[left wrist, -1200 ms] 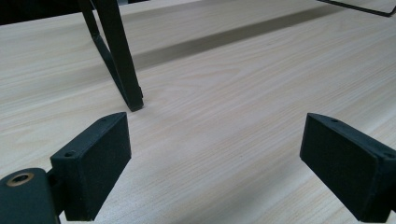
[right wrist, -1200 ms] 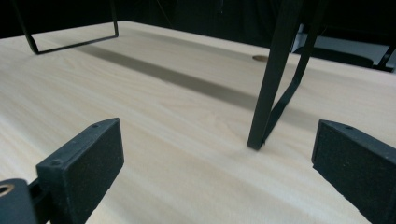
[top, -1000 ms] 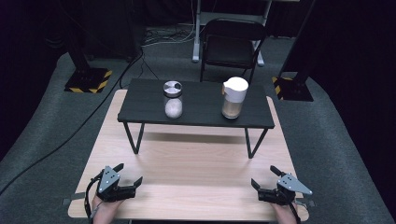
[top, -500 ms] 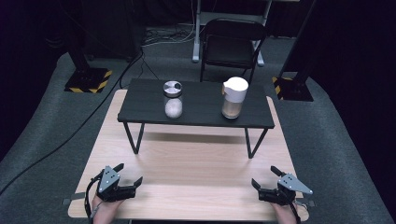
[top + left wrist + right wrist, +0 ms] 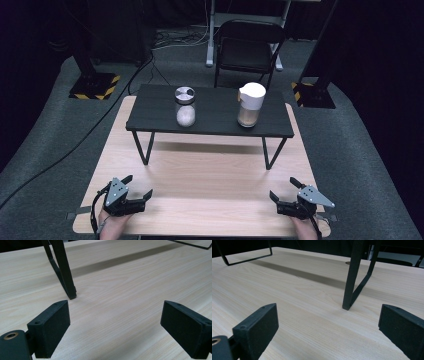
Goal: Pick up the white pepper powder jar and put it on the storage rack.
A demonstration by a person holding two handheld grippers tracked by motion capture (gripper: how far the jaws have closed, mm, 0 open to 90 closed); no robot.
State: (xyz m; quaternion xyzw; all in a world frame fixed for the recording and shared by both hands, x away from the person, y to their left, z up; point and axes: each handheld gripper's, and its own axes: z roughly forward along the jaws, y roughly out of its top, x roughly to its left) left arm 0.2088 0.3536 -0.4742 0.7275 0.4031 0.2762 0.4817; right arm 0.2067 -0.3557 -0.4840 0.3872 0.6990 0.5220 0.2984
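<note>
A big light wooden table [image 5: 200, 170] takes up the middle of the high view. On its far half stands a small black table [image 5: 210, 117] with thin black legs. Behind it, at 12 o'clock, a black folding chair [image 5: 247, 47] stands on the grey floor [image 5: 50, 135]. On the small black table are two things, well apart from each other. At about 1 o'clock from the middle of the big table stands a pitcher [image 5: 250, 105], upright, with a white lid and a see-through body with something tan inside. At about 11 o'clock stands a glass jar [image 5: 184, 107], upright, with a shiny silver lid and something pale and round inside. The left gripper [image 5: 137, 187] rests on the wood at 7 o'clock, and its jaws are spread wide with nothing between them. The right gripper [image 5: 284, 190] rests at 5 o'clock, and its jaws are spread wide and bare too. Both grippers are far from the jar and the pitcher.
</note>
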